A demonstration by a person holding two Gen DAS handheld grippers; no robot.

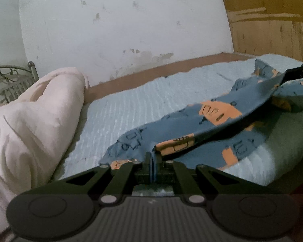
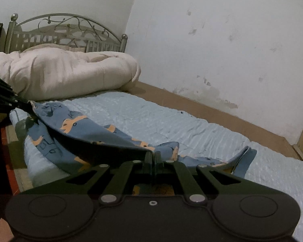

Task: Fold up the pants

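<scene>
Here, left gripper (image 1: 153,157) pinches one end of blue-and-orange pants (image 1: 192,125), jaws shut tight on cloth. Pants stretch long, left to right across blue sheet (image 1: 121,104), held edge lifted, rest lying on bed. Right gripper (image 2: 153,157) pinches other end, jaws shut on cloth too. Pale blanket (image 1: 30,117) bunched at left, apart from pants. Right view alone shows metal headboard (image 2: 66,32); left view alone shows wood panel (image 1: 272,20).
</scene>
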